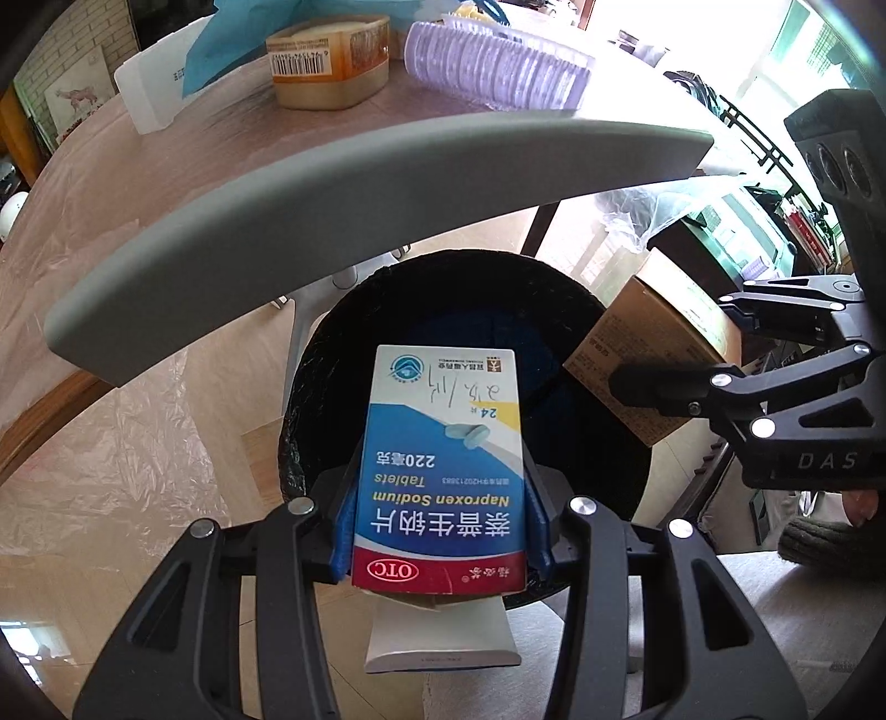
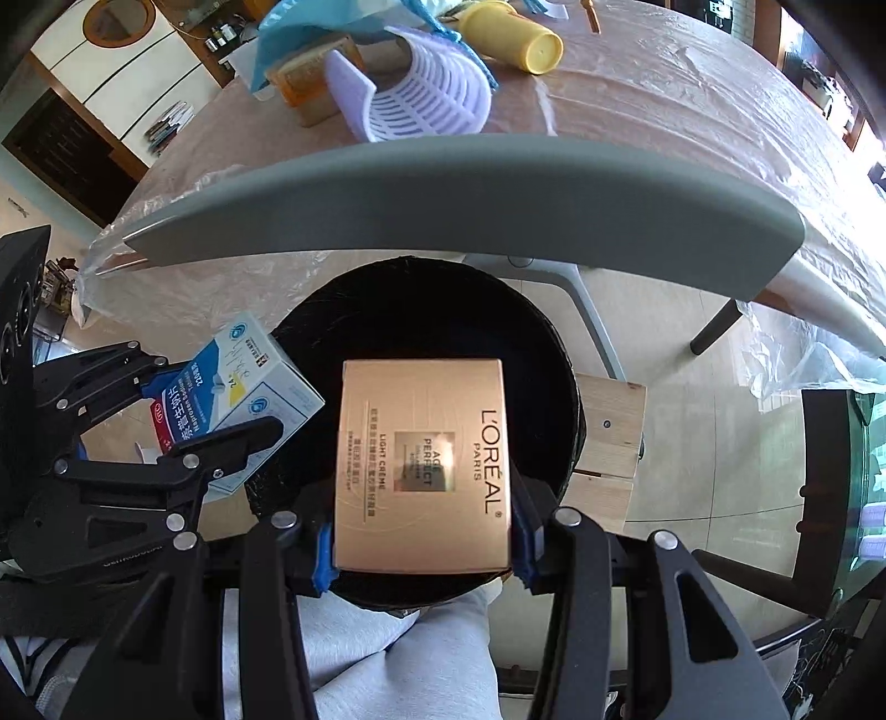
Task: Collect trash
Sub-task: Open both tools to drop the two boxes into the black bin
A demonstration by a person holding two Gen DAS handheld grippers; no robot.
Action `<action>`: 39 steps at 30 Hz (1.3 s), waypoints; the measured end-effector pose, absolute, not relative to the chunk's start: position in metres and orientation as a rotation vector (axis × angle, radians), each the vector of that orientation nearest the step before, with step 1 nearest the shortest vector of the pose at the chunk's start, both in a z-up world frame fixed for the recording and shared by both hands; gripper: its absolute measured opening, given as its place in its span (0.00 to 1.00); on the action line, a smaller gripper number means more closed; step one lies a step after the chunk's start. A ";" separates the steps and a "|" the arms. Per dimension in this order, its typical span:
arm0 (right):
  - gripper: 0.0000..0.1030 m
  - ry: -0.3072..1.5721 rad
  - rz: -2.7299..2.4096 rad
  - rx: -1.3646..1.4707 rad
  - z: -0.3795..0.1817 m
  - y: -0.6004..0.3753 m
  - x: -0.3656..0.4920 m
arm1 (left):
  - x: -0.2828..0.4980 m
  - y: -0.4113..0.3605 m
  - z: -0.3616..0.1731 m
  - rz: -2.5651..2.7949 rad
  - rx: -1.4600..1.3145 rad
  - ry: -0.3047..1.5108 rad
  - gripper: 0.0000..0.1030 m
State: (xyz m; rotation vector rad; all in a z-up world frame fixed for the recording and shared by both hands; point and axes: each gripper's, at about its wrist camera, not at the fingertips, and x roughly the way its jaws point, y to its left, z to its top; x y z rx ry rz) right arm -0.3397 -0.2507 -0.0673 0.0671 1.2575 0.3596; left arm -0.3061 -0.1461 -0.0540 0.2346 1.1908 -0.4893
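My left gripper (image 1: 440, 520) is shut on a blue and white medicine box (image 1: 443, 465) and holds it over the open black-lined trash bin (image 1: 332, 343) on the floor. My right gripper (image 2: 423, 537) is shut on a gold L'Oréal cream box (image 2: 423, 465), also above the bin (image 2: 421, 299). The left gripper with the medicine box (image 2: 232, 404) shows at the left of the right wrist view. The right gripper with the gold box (image 1: 659, 343) shows at the right of the left wrist view.
A grey chair back (image 1: 332, 210) arcs above the bin. Behind it a table (image 2: 664, 88) under plastic sheet holds a lilac basket (image 2: 437, 94), a yellow cup (image 2: 515, 33), an orange box (image 1: 326, 61) and a white box (image 1: 160, 83). A wooden block (image 2: 609, 421) stands right of the bin.
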 end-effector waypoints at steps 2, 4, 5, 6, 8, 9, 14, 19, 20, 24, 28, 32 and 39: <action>0.44 1.258 0.357 0.062 -0.069 -0.249 -0.339 | -0.305 -0.148 -0.056 -0.488 0.239 1.195 0.46; 0.44 1.255 0.352 0.048 -0.070 -0.247 -0.338 | -0.303 -0.148 -0.058 -0.486 0.245 1.199 0.46; 0.44 1.253 0.349 0.039 -0.071 -0.246 -0.338 | -0.303 -0.149 -0.060 -0.486 0.249 1.202 0.46; 0.44 1.252 0.348 0.034 -0.072 -0.245 -0.338 | -0.302 -0.149 -0.061 -0.486 0.252 1.204 0.46; 0.44 1.247 0.348 0.016 -0.073 -0.242 -0.338 | -0.301 -0.150 -0.063 -0.486 0.258 1.208 0.46; 0.44 1.247 0.348 0.010 -0.074 -0.241 -0.338 | -0.301 -0.151 -0.064 -0.486 0.261 1.210 0.46; 0.44 1.250 0.352 0.005 -0.079 -0.240 -0.337 | -0.299 -0.150 -0.069 -0.489 0.279 1.216 0.46; 0.44 1.253 0.352 -0.004 -0.084 -0.241 -0.335 | -0.298 -0.151 -0.071 -0.496 0.290 1.220 0.46; 0.44 1.255 0.348 -0.006 -0.086 -0.241 -0.335 | -0.298 -0.151 -0.072 -0.497 0.293 1.220 0.46; 0.44 1.264 0.341 -0.012 -0.089 -0.239 -0.336 | -0.297 -0.152 -0.074 -0.503 0.303 1.222 0.46; 0.44 1.270 0.333 -0.015 -0.091 -0.237 -0.336 | -0.295 -0.154 -0.076 -0.507 0.310 1.225 0.46; 0.44 1.276 0.324 -0.014 -0.092 -0.236 -0.337 | -0.294 -0.154 -0.079 -0.509 0.315 1.231 0.46; 0.46 1.279 0.315 0.013 -0.091 -0.240 -0.336 | -0.292 -0.153 -0.081 -0.542 0.299 1.227 0.53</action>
